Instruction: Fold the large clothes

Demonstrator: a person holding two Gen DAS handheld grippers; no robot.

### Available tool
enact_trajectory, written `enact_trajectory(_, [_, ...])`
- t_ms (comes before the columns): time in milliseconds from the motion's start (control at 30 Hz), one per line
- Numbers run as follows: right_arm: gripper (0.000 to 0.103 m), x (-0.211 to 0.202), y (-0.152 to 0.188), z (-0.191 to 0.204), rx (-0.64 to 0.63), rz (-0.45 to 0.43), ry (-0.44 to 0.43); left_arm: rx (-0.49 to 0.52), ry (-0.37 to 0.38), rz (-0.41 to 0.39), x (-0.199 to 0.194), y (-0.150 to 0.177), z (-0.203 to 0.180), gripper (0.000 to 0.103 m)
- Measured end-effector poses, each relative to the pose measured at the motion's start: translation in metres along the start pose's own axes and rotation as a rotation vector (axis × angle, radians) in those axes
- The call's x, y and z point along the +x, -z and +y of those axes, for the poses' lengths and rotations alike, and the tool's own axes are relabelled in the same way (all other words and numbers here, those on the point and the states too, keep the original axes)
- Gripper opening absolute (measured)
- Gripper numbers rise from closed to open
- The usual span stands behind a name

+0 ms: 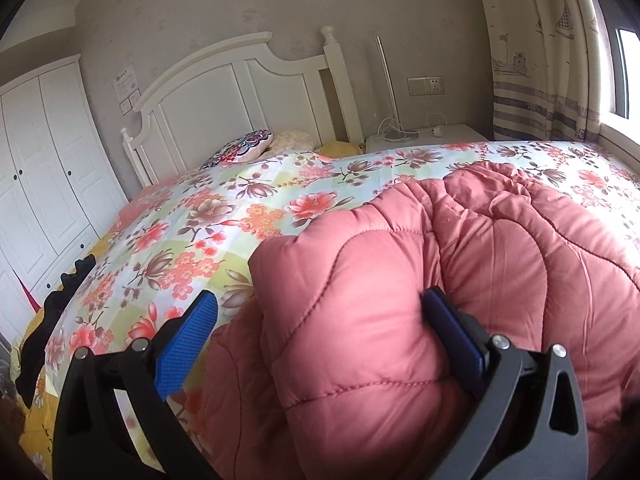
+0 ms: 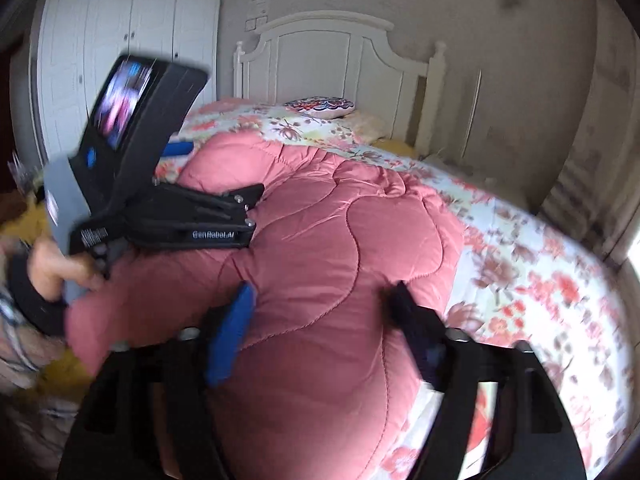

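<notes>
A pink quilted padded coat (image 1: pixel 460 264) lies bunched on the floral bed sheet (image 1: pixel 224 216). My left gripper (image 1: pixel 320 312) is open, its blue fingers wide apart around a puffy fold of the coat at its left end; the right finger presses into the fabric. In the right wrist view the coat (image 2: pixel 328 240) fills the middle. My right gripper (image 2: pixel 324 304) is open, its fingers straddling the coat's near bulge. The left gripper (image 2: pixel 176 200) shows there at the coat's left side, held by a hand.
White headboard (image 1: pixel 240 92) and pillows (image 1: pixel 248 146) at the far end of the bed. White wardrobe (image 1: pixel 44 160) on the left. A nightstand (image 1: pixel 424 136) with cables, curtain (image 1: pixel 536 52) and window on the right. A black garment (image 1: pixel 52 312) lies at the bed's left edge.
</notes>
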State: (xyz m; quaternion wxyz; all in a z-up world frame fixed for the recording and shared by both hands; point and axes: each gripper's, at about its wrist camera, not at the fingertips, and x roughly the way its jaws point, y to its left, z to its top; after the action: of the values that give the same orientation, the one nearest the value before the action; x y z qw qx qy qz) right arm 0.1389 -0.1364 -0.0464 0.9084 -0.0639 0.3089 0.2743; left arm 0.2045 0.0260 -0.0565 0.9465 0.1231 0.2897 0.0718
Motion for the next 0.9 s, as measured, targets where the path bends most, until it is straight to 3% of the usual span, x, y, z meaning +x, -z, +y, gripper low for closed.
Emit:
enact_trajectory(300, [0.097,-0.018,0.005,-0.032,0.153,-0.042,-0.003,-0.04,0.009,0.022,-0.033,0.008,0.021,0.101])
enact_trajectory(433, [0.097,-0.022,-0.001,-0.018,0.085,-0.069,0.012,-0.06,0.012,0.031,-0.033,0.018,0.028,0.101])
enact_trajectory(533, [0.097,0.01,0.011,-0.004,0.019,0.069,0.067,-0.085,0.006,0.028,-0.037,0.021,0.032,0.101])
enact_trajectory(567, [0.097,0.02,0.017,-0.006,0.039,0.093,0.043,-0.094,0.002,0.028,-0.04,0.023,0.034,0.101])
enact_trajectory(667, [0.099,0.029,0.028,-0.025,0.171,0.094,-0.048,-0.128,0.017,0.04,-0.046,0.03,0.042,0.101])
enact_trajectory(900, [0.099,0.026,0.025,-0.029,0.179,0.109,-0.057,-0.269,0.146,0.132,-0.047,0.049,0.073,0.101])
